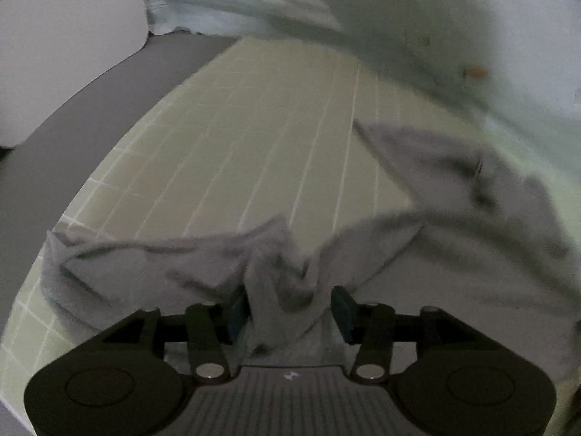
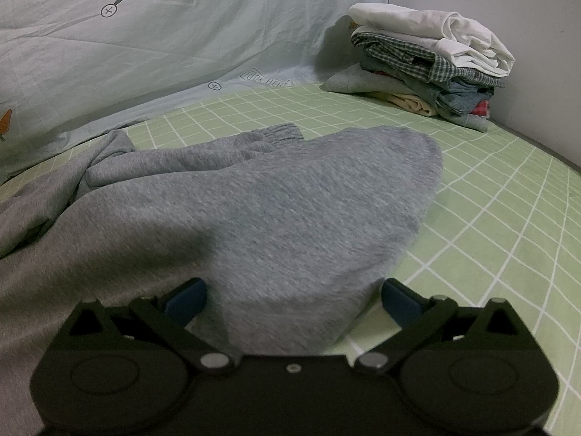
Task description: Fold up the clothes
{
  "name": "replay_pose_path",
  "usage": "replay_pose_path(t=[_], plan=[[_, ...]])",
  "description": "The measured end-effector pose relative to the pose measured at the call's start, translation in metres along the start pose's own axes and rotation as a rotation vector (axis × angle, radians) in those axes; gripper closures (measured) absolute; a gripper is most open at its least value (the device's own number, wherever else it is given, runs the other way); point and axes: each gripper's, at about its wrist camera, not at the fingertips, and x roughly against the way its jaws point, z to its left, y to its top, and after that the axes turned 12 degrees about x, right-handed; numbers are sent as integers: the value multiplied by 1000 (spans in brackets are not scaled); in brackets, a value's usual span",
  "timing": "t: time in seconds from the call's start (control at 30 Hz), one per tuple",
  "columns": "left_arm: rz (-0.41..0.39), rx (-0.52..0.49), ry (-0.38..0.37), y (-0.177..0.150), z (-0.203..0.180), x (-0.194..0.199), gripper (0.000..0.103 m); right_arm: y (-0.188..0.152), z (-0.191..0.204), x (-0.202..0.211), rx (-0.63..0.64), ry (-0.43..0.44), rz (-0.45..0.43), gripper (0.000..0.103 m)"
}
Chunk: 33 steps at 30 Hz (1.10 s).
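The left gripper (image 1: 290,309) is clamped on a bunched fold of the grey sweatshirt (image 1: 225,258), lifting it so the cloth drapes away ahead. The right gripper (image 2: 292,301) has its jaws apart, straddling the sweatshirt (image 2: 290,200) spread ahead on the checked sheet (image 2: 490,218), likely positioned to pinch. Far ahead-right stands a folded pile (image 2: 428,61).

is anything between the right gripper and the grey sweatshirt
Nothing visible. The right gripper is open with the grey sweatshirt already lying between its fingers on the green checked sheet. The stack of folded clothes sits far off by the wall.
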Motion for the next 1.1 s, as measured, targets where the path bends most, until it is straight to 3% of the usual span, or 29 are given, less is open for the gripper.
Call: replay_pose_path(t=[0.1, 0.2, 0.3, 0.4, 0.5, 0.53, 0.6, 0.63, 0.77, 0.9, 1.0, 1.03, 1.1], plan=[[-50, 119, -68, 18, 11, 10, 48, 0, 0, 0, -1, 0, 0, 0], [-85, 206, -34, 30, 21, 5, 48, 0, 0, 0, 0, 0, 0, 0], [-63, 108, 62, 33, 13, -16, 48, 0, 0, 0, 0, 0, 0, 0], [5, 9, 84, 32, -1, -38, 48, 0, 0, 0, 0, 0, 0, 0], [29, 3, 110, 29, -8, -52, 48, 0, -1, 0, 0, 1, 0, 0], [27, -9, 123, 28, -12, -53, 51, 0, -1, 0, 0, 1, 0, 0], [11, -41, 157, 27, -16, -55, 100, 0, -1, -1, 0, 0, 0, 0], [8, -37, 168, 29, -15, -55, 103, 0, -1, -1, 0, 0, 0, 0], [-52, 16, 196, 47, -7, -48, 103, 1, -1, -1, 1, 0, 0, 0], [-210, 64, 268, 81, 10, -30, 103, 1, 0, -1, 1, -1, 0, 0], [-253, 101, 302, 86, 17, -26, 102, 1, 0, -1, 1, -1, 0, 0], [-267, 113, 313, 88, 19, -25, 99, 1, -1, -1, 1, -2, 0, 0], [-295, 138, 335, 91, 23, -23, 83, 1, -1, -1, 1, -2, 1, 0]])
